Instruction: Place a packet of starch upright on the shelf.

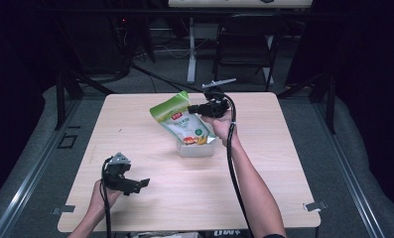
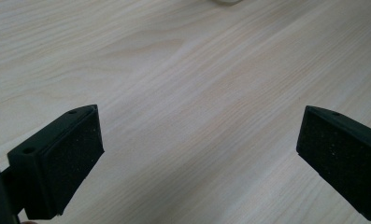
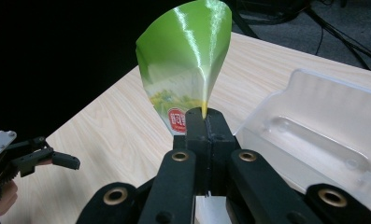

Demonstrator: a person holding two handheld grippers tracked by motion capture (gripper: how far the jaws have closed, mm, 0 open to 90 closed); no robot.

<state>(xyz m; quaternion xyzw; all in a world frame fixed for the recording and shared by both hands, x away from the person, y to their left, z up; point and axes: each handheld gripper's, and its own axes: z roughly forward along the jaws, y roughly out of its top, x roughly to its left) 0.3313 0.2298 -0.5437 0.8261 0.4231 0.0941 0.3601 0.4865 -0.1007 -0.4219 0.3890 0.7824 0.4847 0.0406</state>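
Note:
A green and white snack pouch (image 1: 182,120) with a red logo leans over a clear plastic tray (image 1: 197,148) near the table's middle. My right gripper (image 1: 193,109) is shut on the pouch's edge. In the right gripper view the two jaws press together on the pouch (image 3: 188,60), which fans out above them, and the clear tray (image 3: 314,135) lies to the right. My left gripper (image 1: 139,186) stands open low over the bare wood near the front left. Its pads (image 2: 75,158) are wide apart with nothing between them.
The light wooden table (image 1: 264,183) has free room at the front and on the right. A dark chair (image 1: 246,42) and a table leg (image 1: 191,49) stand beyond the far edge. Grey floor surrounds the table.

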